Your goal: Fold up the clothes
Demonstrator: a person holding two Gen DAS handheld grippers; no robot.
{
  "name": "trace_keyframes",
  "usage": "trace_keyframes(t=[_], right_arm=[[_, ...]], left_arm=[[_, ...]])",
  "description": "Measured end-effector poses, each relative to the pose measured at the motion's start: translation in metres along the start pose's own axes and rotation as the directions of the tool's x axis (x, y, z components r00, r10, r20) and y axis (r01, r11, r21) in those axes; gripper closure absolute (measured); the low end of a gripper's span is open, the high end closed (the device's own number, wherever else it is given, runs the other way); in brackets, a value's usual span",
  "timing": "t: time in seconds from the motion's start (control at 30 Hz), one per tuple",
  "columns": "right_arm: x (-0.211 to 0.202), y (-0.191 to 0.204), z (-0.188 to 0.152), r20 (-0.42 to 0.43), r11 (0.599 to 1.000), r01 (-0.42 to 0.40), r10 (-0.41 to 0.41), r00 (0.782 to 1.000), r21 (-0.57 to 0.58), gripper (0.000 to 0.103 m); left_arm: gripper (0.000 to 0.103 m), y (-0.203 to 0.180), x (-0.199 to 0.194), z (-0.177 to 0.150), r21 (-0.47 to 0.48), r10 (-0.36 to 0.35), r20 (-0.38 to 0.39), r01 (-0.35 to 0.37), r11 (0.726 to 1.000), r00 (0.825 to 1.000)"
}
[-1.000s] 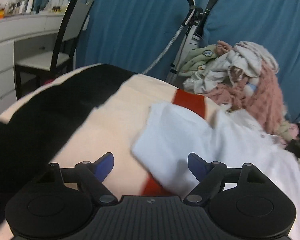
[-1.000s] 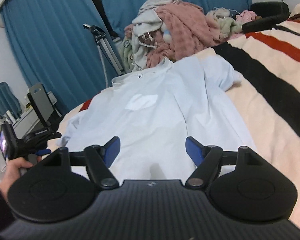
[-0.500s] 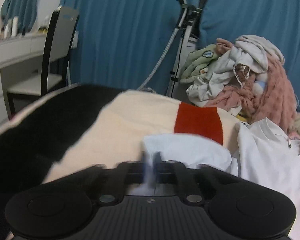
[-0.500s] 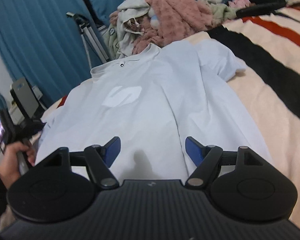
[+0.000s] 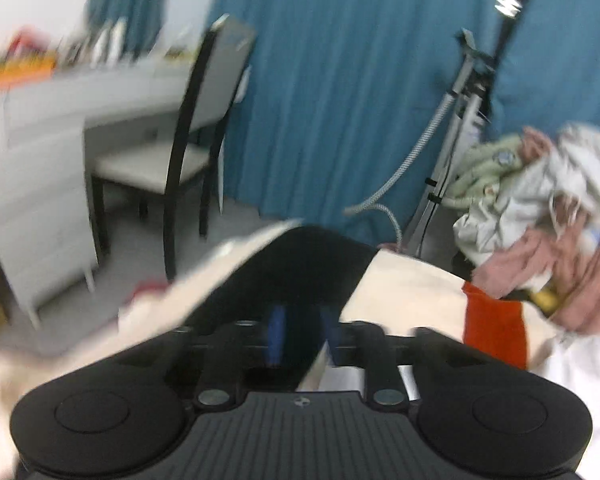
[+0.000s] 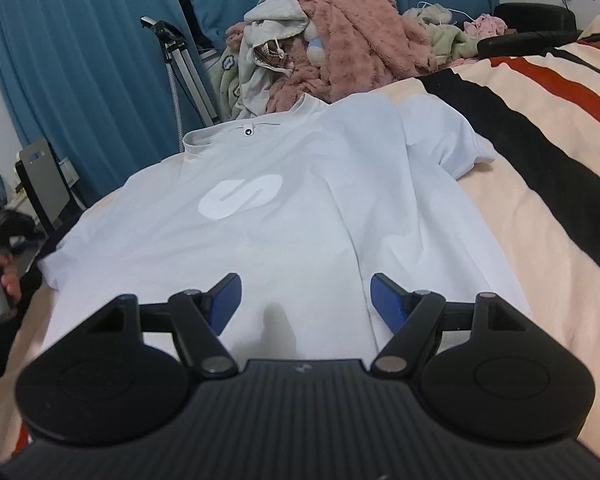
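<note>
left gripper (image 5: 300, 336) is swinging off the sleeve, fingers now slightly parted, apparently holding nothing. right gripper (image 6: 306, 298) is hovering wide open, empty, over the hem; white t-shirt (image 6: 284, 216) is lying flat, collar pointing away, nearer the right.

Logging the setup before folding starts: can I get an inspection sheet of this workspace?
Surface: striped blanket on a bed.
Job's things: white T-shirt spread flat, collar at the far end.
Clutter: clothes pile beyond the collar.
Grippers: left tool blurred, fingers close together, grip unclear; right tool open over the hem.
Cables: braided hose hanging by the curtains.
Surroundings: blue curtains, chair, white desk.
</note>
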State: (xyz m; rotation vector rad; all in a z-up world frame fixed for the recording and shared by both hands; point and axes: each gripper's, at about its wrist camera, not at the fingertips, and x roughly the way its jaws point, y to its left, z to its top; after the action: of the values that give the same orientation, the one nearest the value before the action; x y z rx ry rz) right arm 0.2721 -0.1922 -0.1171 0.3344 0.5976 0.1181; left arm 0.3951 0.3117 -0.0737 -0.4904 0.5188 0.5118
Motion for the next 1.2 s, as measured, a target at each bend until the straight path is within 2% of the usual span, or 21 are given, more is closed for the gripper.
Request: trace_keyframes(t=[0.07,0.17,0.23,0.3,0.37,0.47,0.5,0.53,0.57,0.6,0.63,0.67,0.73,0.83,0.93,1.03,1.07,1.1,1.13,1.2], right_arm=[[-0.001,-0.001,0.000,-0.003,1.000,-0.009,0.009,1.000,0.010,0.029],[-0.003,-0.002,-0.001,-0.009,0.999,-0.025,0.026,1.000,0.024,0.029],[-0.005,-0.003,-0.002,-0.014,0.999,-0.036,0.036,0.999,0.035,0.029],[-0.006,-0.004,-0.004,-0.019,0.998,-0.045,0.046,0.999,0.046,0.029],[-0.008,-0.004,-0.005,-0.023,0.997,-0.050,0.051,0.998,0.052,0.029],[-0.010,-0.004,-0.005,-0.021,0.997,-0.052,0.053,0.998,0.053,0.029],[-0.010,-0.004,-0.005,-0.017,0.997,-0.050,0.051,0.999,0.052,0.029],[-0.011,-0.004,-0.004,-0.013,0.998,-0.049,0.050,0.999,0.051,0.029],[-0.012,-0.004,-0.004,-0.009,0.998,-0.047,0.047,0.999,0.052,0.029],[-0.012,-0.005,-0.004,-0.007,0.998,-0.044,0.044,0.999,0.054,0.029],[-0.012,-0.006,-0.004,-0.005,0.997,-0.042,0.043,0.999,0.059,0.029],[-0.012,-0.007,-0.003,-0.004,0.997,-0.041,0.042,0.999,0.064,0.029],[-0.012,-0.009,-0.002,0.001,0.997,-0.038,0.038,0.999,0.067,0.029],[-0.012,-0.009,0.000,0.011,0.998,-0.029,0.028,1.000,0.062,0.029],[-0.012,-0.006,0.000,0.023,0.999,-0.026,0.025,0.999,0.039,0.029],[-0.013,-0.002,0.000,0.040,1.000,-0.023,0.023,0.999,0.014,0.029],[-0.013,-0.001,0.000,0.045,1.000,-0.022,0.021,0.999,0.004,0.029],[-0.014,0.001,0.000,0.052,1.000,-0.020,0.021,0.998,-0.009,0.029],[-0.016,0.002,0.000,0.060,1.000,-0.019,0.021,0.998,-0.022,0.029],[-0.020,0.003,0.002,0.081,0.999,-0.019,0.022,0.996,-0.034,0.029]], left_arm=[[0.058,0.023,-0.012,-0.016,-0.101,-0.066,-0.048,0.061,0.993,0.997],[0.043,0.050,-0.035,-0.042,-0.241,-0.192,-0.085,0.167,0.956,0.978],[0.033,0.057,-0.046,-0.059,-0.294,-0.301,-0.115,0.257,0.921,0.947],[0.030,0.050,-0.044,-0.075,-0.327,-0.388,-0.186,0.315,0.891,0.903],[0.030,0.034,-0.040,-0.090,-0.322,-0.422,-0.228,0.341,0.883,0.877],[0.030,0.013,-0.031,-0.098,-0.289,-0.377,-0.214,0.311,0.906,0.901],[0.036,0.010,-0.027,-0.098,-0.296,-0.363,-0.198,0.298,0.908,0.911],[0.053,0.011,-0.023,-0.095,-0.310,-0.342,-0.181,0.276,0.910,0.922],[0.061,0.012,-0.020,-0.093,-0.337,-0.318,-0.165,0.250,0.908,0.933],[0.075,0.016,-0.017,-0.091,-0.375,-0.301,-0.150,0.228,0.899,0.942],[0.095,0.020,-0.014,-0.089,-0.414,-0.284,-0.135,0.207,0.887,0.949],[0.101,0.024,-0.014,-0.082,-0.412,-0.269,-0.116,0.200,0.889,0.956],[0.101,0.031,-0.016,-0.068,-0.398,-0.239,-0.076,0.190,0.897,0.968],[0.101,0.026,-0.022,-0.050,-0.320,-0.169,-0.049,0.145,0.936,0.984],[0.101,0.007,-0.018,-0.040,-0.215,-0.074,-0.062,0.059,0.975,0.995],[0.096,-0.014,-0.009,-0.041,-0.056,-0.035,-0.082,0.031,0.998,0.996],[0.091,-0.023,-0.009,-0.042,-0.004,-0.024,-0.068,0.023,1.000,0.997],[0.076,-0.032,-0.010,-0.043,0.047,-0.013,-0.052,0.015,0.999,0.999],[0.055,-0.036,-0.015,-0.043,0.065,-0.019,-0.045,0.022,0.998,0.999],[0.045,-0.043,-0.026,-0.043,0.093,-0.036,-0.032,0.039,0.995,0.999]])
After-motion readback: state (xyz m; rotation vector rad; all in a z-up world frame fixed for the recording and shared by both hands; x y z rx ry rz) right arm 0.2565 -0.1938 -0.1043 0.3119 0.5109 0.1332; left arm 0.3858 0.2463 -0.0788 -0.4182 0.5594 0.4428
